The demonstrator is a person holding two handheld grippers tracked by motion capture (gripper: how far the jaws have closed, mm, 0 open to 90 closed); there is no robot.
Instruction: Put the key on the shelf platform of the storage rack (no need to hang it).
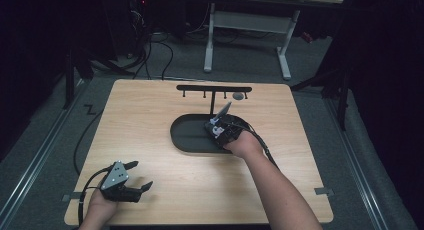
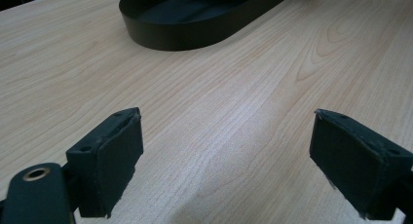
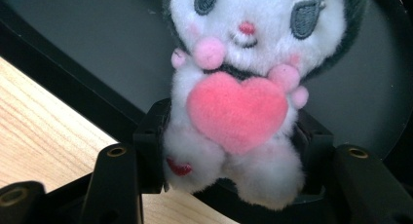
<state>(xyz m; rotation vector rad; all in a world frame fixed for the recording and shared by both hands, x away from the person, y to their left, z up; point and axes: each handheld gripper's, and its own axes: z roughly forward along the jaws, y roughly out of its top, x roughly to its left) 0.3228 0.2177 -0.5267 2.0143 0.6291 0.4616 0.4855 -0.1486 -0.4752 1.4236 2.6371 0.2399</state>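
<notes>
A small white plush toy (image 3: 238,87) with a pink heart on its chest is squeezed at its lower body between the jaws of my right gripper (image 3: 229,156). In the high view that right gripper (image 1: 223,127) hovers over the right end of the black oval tray (image 1: 187,135), and the plush is mostly hidden there behind the gripper. My left gripper (image 1: 137,175) rests low over the wood at the front left, jaws wide apart with nothing between its pads (image 2: 109,158). The tray (image 2: 195,19) lies ahead of it.
A black rack (image 1: 214,89) with several small hooks stands behind the tray at the table's far side. The wooden table (image 1: 150,115) has bare surface left and front. A cable (image 1: 85,140) trails off the table's left edge.
</notes>
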